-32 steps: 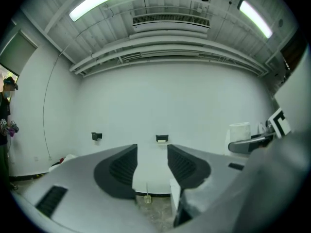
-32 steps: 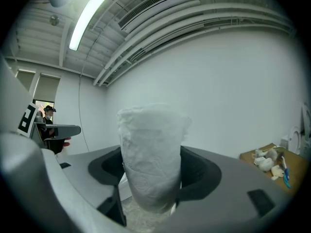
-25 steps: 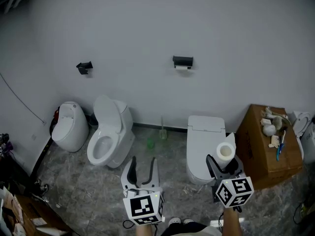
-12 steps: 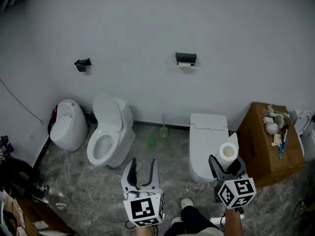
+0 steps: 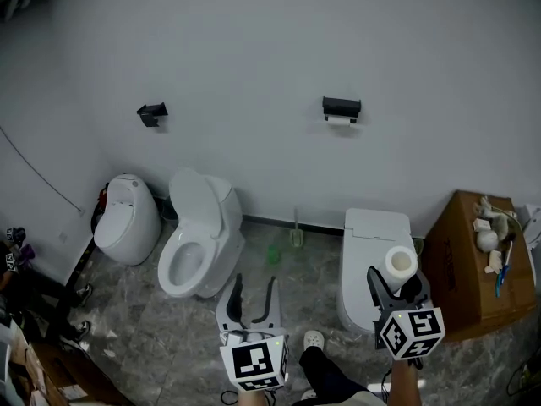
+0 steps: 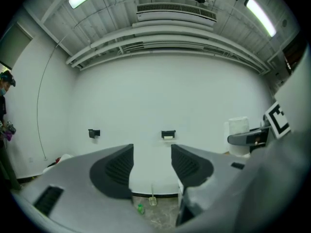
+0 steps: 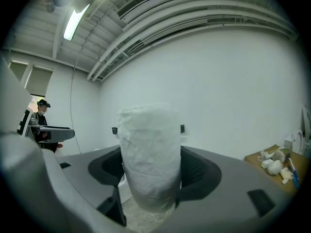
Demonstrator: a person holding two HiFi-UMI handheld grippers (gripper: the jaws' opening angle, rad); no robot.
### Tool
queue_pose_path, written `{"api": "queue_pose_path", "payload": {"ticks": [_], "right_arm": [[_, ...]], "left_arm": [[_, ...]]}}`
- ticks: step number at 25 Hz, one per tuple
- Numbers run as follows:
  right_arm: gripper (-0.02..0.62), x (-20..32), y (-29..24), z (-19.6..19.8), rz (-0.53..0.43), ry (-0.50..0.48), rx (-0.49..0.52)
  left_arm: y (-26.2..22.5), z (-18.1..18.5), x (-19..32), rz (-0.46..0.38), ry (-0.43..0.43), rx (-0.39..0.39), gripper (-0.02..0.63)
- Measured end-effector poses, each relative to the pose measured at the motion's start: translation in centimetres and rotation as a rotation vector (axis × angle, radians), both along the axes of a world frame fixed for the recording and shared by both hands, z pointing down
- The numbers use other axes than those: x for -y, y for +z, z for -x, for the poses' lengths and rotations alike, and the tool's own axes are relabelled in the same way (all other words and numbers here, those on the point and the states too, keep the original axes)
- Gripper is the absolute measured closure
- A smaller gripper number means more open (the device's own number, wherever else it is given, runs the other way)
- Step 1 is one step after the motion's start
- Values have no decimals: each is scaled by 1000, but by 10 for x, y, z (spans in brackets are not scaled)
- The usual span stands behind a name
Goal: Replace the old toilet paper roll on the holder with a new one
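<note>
Right gripper view: your right gripper (image 7: 151,168) is clamping a toilet paper roll (image 7: 148,147); your left gripper (image 6: 151,155) is gaping, empty.

New roll (image 5: 401,262) is showing plain white. Roll holder (image 5: 341,107) and 2nd holder (image 5: 153,112) are reading black against a pale grey wall (image 5: 254,41). Floor (image 5: 152,328) is showing grey marbling. Open toilet (image 5: 199,235), lidded toilet (image 5: 376,252) and small toilet (image 5: 127,218) are all showing white. Box (image 5: 469,277) is showing cardboard brown. Left gripper (image 5: 254,282) and right gripper (image 5: 396,277) are showing grey-white bodies with black jaws. Their 2 cubes are carrying black-and-white square markers.
</note>
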State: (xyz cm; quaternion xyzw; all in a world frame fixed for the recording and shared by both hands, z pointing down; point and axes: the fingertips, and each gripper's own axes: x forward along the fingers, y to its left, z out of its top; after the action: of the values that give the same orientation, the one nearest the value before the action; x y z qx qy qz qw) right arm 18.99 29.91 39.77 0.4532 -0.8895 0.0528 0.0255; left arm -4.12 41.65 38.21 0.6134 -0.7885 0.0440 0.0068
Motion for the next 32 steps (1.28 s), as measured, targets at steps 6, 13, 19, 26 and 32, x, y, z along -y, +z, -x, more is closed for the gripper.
{"api": "queue_pose_path", "payload": {"ticks": [6, 13, 19, 26, 32], "right_arm": [[275, 90, -8, 41, -4, -8, 14], [275, 199, -26, 75, -26, -16, 39], [275, 262, -29, 93, -24, -6, 27], [275, 315, -20, 104, -13, 25, 14], [275, 370, -12, 118, -14, 87, 3]], "left_arm": [[-13, 40, 84, -9, -20, 38, 380], [-32, 70, 194, -37, -20, 55, 380], [-34, 85, 270, -26, 9, 63, 380], [-24, 95, 339, -20, 54, 53, 380], [-17, 117, 405, -24, 114, 52, 380]]}}
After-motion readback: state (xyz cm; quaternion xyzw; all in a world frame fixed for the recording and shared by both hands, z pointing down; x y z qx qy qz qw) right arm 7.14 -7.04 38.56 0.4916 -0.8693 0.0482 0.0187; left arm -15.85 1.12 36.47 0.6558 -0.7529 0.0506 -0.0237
